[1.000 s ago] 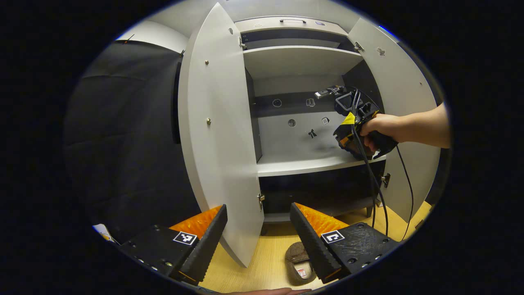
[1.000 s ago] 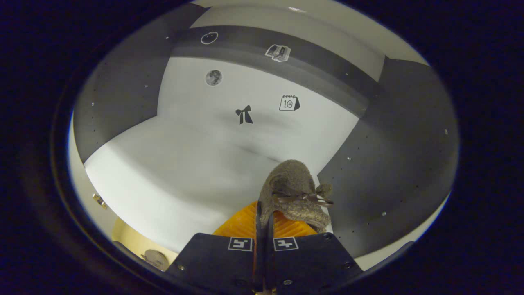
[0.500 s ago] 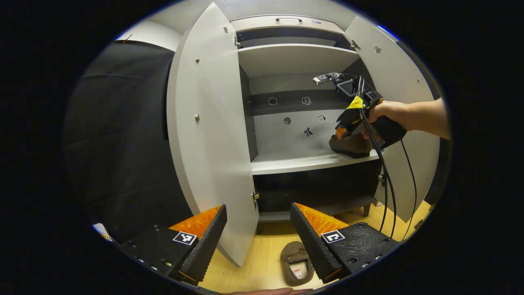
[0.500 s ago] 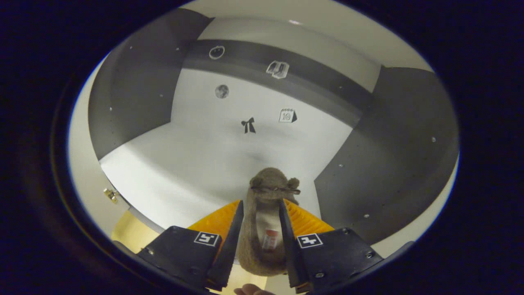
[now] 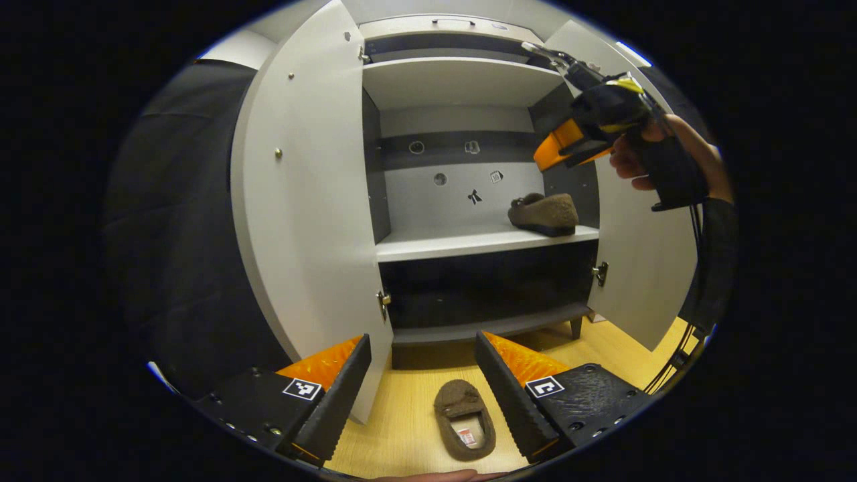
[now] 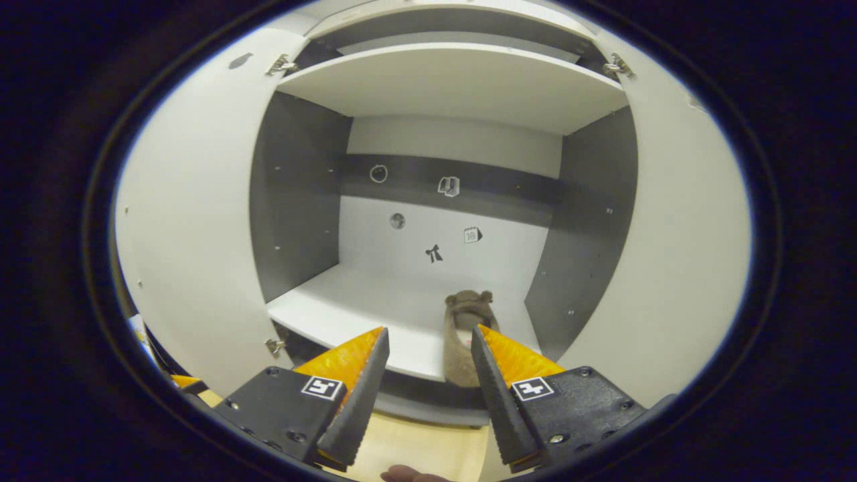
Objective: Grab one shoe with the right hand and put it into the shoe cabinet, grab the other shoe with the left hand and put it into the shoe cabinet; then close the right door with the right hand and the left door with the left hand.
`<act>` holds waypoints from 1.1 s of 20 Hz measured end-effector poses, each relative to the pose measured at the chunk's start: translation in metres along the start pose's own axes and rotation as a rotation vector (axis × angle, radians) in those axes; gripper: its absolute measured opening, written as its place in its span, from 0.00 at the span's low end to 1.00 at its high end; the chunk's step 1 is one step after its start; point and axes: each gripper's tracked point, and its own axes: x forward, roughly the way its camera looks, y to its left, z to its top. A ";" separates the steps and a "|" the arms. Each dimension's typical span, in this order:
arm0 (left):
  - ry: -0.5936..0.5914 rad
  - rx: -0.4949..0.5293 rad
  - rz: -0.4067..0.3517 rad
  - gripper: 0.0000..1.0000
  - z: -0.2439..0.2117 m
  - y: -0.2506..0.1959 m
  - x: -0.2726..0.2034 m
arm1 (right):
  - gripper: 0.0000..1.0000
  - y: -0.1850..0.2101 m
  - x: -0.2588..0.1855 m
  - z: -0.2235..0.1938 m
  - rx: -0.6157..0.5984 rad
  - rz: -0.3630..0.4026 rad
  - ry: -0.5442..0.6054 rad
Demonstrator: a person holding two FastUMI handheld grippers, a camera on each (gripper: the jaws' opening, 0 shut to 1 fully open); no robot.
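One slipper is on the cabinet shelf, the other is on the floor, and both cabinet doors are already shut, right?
Not quite. The doors are open: the left door and right door both stand wide in the left gripper view. One slipper is on the shelf, the other slipper on the floor.

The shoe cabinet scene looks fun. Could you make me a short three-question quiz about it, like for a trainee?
1. True or false: both doors of the shoe cabinet are closed.
2. Where does the second shoe lie? A) on the wooden floor in front of the cabinet; B) on the top shelf; C) between the fingers of a hand-held gripper.
3. Fill in: the first shoe rests on the middle shelf, near its ____ side as seen in the left gripper view.

Key
1. False: the left door and the right door both stand open.
2. A. The left hand-held gripper hovers open above it; the right hand-held gripper is open too.
3. Right.
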 end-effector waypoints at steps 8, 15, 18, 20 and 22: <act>0.248 -0.076 0.003 0.95 -0.127 -0.018 0.028 | 0.81 -0.005 -0.061 -0.078 -0.007 -0.085 0.165; 0.378 -0.049 0.015 1.00 -0.203 -0.033 0.045 | 0.81 0.034 -0.090 -0.095 0.065 0.000 0.259; 0.401 -0.100 0.053 0.90 -0.212 -0.020 0.060 | 0.80 0.042 -0.088 -0.101 0.056 0.016 0.298; 0.442 -0.175 -0.010 0.87 -0.224 -0.030 0.066 | 0.84 0.055 -0.091 -0.110 0.070 0.046 0.332; 0.489 -0.266 -0.061 0.59 -0.233 -0.046 0.069 | 0.84 0.060 -0.093 -0.113 0.071 0.057 0.343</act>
